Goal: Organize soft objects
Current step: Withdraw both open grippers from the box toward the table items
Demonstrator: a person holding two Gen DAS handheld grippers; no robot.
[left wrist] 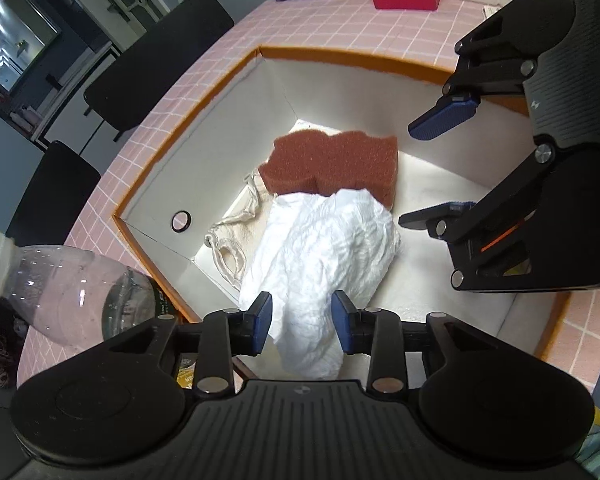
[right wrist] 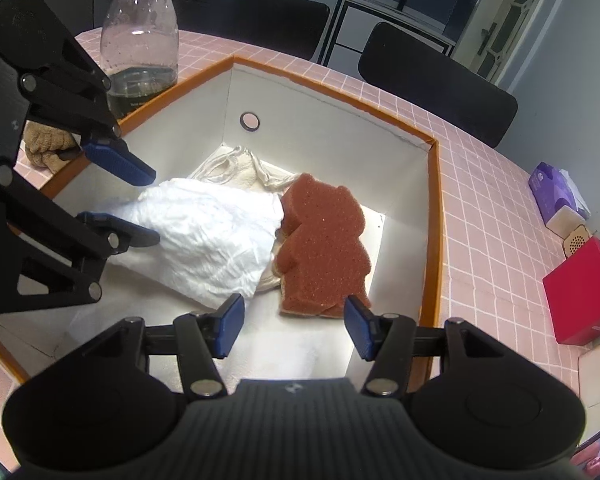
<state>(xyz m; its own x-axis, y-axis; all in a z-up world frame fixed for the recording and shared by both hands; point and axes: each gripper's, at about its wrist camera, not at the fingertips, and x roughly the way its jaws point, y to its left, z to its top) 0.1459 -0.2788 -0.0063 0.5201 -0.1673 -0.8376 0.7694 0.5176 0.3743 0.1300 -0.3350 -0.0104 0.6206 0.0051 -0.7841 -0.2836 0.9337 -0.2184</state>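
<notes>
My left gripper [left wrist: 302, 322] hangs over the near end of the orange-rimmed box [left wrist: 188, 120], its pads parted with the crumpled white cloth [left wrist: 324, 248] lying between them; I judge the pads are clear of it rather than pinching, though the fabric sits close to both. My right gripper [right wrist: 294, 328] is spread too, with nothing between its pads; the brown bear-shaped sponge [right wrist: 324, 240] lies just ahead of it and a little to its right, on the box floor.

Three soft things are already inside: the white cloth, the sponge touching its far edge, and a cream knitted cloth [left wrist: 236, 232] tucked partly under both, ahead and left of my left gripper. So most of the sorting looks done.

What seems left: a beige knitted glove [right wrist: 46, 146] lying on the pink tiled table [right wrist: 500, 220] outside the box, behind my left gripper as the right camera sees it (only part of it shows). The plastic bottle [right wrist: 140, 40] beside the box is hard, so I would leave it.
</notes>
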